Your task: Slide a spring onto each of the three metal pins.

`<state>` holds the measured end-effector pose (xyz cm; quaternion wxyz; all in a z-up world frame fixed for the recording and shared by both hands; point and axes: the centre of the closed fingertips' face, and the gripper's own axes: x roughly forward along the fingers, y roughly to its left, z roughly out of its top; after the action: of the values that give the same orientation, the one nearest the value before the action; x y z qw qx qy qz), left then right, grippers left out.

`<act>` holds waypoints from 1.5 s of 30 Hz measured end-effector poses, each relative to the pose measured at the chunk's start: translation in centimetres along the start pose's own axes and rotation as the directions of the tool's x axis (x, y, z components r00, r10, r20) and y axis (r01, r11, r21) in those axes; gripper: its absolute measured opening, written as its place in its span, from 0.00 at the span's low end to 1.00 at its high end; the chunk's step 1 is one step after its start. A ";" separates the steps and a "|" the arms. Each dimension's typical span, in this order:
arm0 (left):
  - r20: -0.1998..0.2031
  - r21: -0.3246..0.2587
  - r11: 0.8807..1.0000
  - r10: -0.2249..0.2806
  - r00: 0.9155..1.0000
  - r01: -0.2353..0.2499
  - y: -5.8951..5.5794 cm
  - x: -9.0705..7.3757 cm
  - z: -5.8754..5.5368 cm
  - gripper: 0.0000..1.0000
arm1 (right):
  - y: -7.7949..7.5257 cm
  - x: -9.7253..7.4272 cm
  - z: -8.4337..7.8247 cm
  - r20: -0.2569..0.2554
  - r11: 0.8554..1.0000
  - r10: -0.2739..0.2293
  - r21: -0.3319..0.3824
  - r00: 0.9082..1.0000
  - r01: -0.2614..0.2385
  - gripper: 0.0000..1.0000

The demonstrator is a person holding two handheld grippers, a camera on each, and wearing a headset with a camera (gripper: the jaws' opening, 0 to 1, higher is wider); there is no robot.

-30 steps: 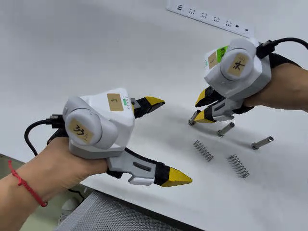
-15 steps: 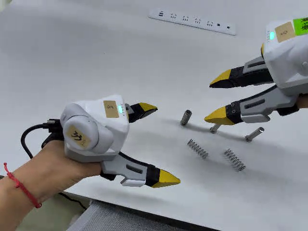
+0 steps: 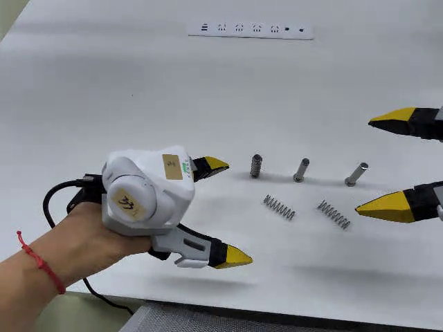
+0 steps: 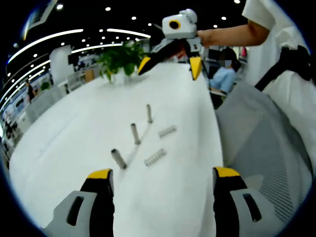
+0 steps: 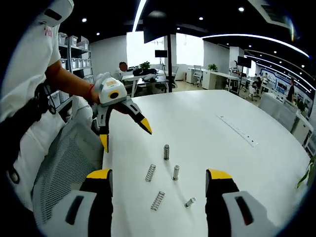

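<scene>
The left gripper (image 3: pixel 235 211) and right gripper (image 3: pixel 367 164) were held wide open and empty above the surface (image 3: pixel 138 90). A spring-covered pin (image 3: pixel 256 165), a second pin (image 3: pixel 301 169) and a third pin (image 3: pixel 356 173) were ranged in a row, with one loose spring (image 3: pixel 279 207) and another loose spring (image 3: pixel 333 214) laid near them.

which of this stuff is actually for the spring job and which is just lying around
For the job:
- pin with spring on it
- middle pin, bare
- right pin, bare
- near spring, loose on the table
- far spring, loose
- left gripper and right gripper, both open

Lying about:
- power strip
- plant
</scene>
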<state>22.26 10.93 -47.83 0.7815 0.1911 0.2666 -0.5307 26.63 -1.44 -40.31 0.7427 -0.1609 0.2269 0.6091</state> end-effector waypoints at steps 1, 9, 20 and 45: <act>-0.013 0.008 1.000 -0.007 1.000 0.007 0.0 0.3 0.0 0.82 | -0.1 -0.6 -0.8 0.007 1.000 -0.011 0.008 1.000 0.011 0.79; -0.104 0.110 0.991 -0.059 0.993 0.070 0.1 2.3 0.0 0.77 | -0.1 -3.1 -4.8 0.024 0.996 -0.053 0.072 0.998 0.051 0.89; -0.254 0.257 0.953 -0.092 0.963 0.159 0.7 5.4 -0.6 0.53 | 0.0 -5.3 -8.2 0.030 0.988 -0.099 0.122 0.995 0.095 0.92; -0.391 0.250 0.953 -0.061 0.919 0.169 1.5 8.2 -3.2 0.23 | 0.1 -7.2 -10.5 0.055 0.966 -0.189 0.191 0.981 0.175 0.88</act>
<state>25.38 7.34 -55.42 0.6478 0.3816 0.3459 -0.5613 23.94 -12.83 -45.29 0.8150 -0.0889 0.2398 0.5200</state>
